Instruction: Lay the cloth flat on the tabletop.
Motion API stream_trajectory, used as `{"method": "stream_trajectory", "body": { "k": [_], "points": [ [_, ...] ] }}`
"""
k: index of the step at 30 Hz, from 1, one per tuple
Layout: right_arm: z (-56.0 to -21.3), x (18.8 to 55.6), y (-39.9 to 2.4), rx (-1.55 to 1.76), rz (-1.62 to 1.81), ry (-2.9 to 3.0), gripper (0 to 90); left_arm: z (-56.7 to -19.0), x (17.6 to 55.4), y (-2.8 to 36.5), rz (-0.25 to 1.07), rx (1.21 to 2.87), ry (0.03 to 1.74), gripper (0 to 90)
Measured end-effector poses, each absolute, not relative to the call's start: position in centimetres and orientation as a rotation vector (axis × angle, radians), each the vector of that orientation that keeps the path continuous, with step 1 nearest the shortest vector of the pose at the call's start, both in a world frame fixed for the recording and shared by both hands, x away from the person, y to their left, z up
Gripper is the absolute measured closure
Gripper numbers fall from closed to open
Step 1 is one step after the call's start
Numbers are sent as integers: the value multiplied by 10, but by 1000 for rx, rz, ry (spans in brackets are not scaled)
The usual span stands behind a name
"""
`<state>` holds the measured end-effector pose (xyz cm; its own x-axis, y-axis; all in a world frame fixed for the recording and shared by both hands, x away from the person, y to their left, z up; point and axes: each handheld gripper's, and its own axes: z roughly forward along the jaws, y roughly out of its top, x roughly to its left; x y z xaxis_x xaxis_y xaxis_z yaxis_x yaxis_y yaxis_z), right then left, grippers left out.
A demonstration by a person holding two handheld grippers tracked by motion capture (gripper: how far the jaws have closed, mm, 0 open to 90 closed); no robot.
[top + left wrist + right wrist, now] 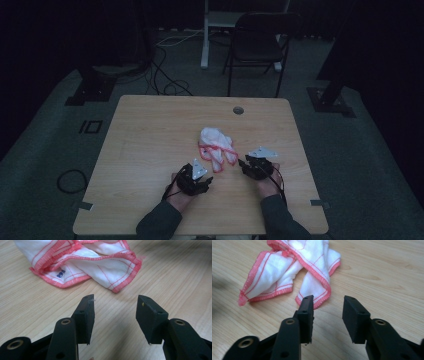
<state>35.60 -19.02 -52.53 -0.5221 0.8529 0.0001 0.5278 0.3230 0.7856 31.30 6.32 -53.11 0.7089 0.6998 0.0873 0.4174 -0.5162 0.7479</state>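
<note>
Crumpled white cloth with red stitched hem (216, 146) lay mid-table on the pale wooden tabletop (150, 150) | left gripper (201, 186) and right gripper (248, 167) sat just short of it, jaws parted, empty | soft, light, likely limp; hemmed corners looked best to pinch.

Dim recording room or lab, set up for capture work rather than lived in. Landmark: a light wood-grain table (150, 130) standing alone on grey-green carpet (45, 150). Beyond the table's far edge, a black folding chair (257, 45) beside the white leg of a stand (205, 35). Loose cables (165, 75) snake over the carpet off the table's far-left corner; another coil (71, 180) lies left of the table. Black stand bases (92, 87) (330, 97) flank the table's far corners, as for a camera or light rig. Dark drapes or walls close in behind. Tape marks (91, 126) on the carpet left of the table.
</note>
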Motion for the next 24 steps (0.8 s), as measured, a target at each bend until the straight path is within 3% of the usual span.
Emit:
{"method": "stream_trajectory", "body": {
  "k": [18,24],
  "points": [
    [-527,370,-178,1207,1035,2208,542,-543,329,33,540,2207,870,509],
    [-529,376,-173,1209,1014,2217,520,-541,332,31,532,2211,880,627]
  ]
}}
